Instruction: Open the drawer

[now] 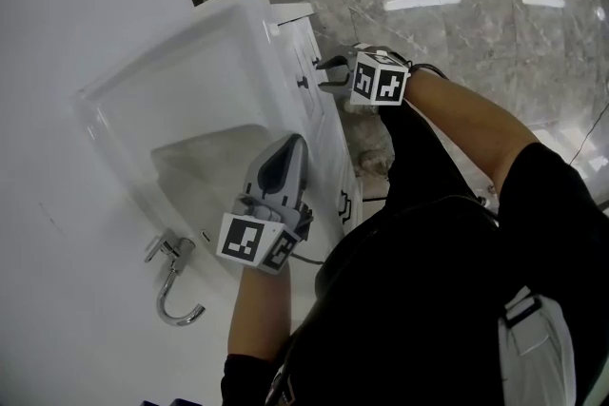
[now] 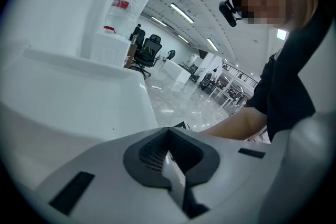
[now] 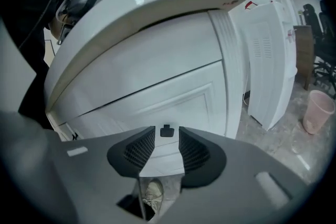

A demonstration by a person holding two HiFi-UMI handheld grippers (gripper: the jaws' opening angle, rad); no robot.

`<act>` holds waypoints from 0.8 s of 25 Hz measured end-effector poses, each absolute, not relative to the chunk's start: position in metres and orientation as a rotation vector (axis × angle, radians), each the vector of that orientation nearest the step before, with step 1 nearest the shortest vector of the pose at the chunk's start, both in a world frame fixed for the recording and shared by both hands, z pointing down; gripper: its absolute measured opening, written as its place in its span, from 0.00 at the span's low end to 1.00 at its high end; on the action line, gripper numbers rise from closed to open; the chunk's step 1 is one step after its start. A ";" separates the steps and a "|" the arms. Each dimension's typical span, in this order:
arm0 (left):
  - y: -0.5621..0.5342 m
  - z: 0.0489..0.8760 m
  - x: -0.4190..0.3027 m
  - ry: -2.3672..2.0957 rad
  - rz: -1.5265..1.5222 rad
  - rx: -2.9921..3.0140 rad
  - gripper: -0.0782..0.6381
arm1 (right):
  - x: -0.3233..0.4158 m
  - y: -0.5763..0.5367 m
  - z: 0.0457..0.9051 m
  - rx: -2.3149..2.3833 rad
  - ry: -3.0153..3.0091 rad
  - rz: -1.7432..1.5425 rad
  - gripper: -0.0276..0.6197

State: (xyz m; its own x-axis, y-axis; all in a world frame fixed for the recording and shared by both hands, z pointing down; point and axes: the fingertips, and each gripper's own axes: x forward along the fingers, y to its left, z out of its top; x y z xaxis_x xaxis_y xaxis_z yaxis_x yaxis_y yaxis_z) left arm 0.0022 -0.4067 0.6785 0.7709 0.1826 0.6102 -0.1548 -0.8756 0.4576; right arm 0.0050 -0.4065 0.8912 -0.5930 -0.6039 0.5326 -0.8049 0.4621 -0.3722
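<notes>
A white vanity cabinet (image 1: 328, 143) stands below me, its drawer front (image 3: 157, 94) filling the right gripper view. A small black handle (image 3: 166, 131) on that front sits between the pads of my right gripper (image 3: 167, 139), which is open; the pads stand clear of it on both sides. In the head view the right gripper (image 1: 328, 71) points at the cabinet's front, close to the black handles (image 1: 303, 83). My left gripper (image 1: 295, 140) hovers over the countertop by the sink, shut with nothing in it, its tips (image 2: 168, 134) meeting.
A sink basin (image 1: 205, 162) and a chrome faucet (image 1: 171, 285) lie in the countertop. Beside the cabinet stand a white panelled unit (image 3: 270, 60) and a pink cup (image 3: 317, 110) on the marble floor. A water dispenser bottle (image 2: 123, 8) rises beyond the counter.
</notes>
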 end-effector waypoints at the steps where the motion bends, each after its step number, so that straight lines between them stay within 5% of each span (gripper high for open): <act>1: -0.407 0.682 0.003 0.018 0.922 2.469 0.10 | 0.000 -0.408 0.897 1.183 -2.387 0.872 0.23; 7: -0.409 0.685 0.008 0.033 0.876 2.474 0.10 | -0.020 -0.419 0.930 1.128 -2.351 0.890 0.31; 20: -0.410 0.687 0.007 0.034 0.875 2.470 0.10 | -0.046 -0.445 0.957 1.034 -2.322 0.881 0.31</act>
State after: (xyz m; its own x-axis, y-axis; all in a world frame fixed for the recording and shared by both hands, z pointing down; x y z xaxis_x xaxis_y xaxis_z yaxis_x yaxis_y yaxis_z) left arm 0.0070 -0.4100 0.6874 0.7914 0.1891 0.5813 -0.1436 -0.8669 0.4774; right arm -0.0456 -0.4451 0.9574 -0.6193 -0.4873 0.6156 -0.7730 0.5156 -0.3695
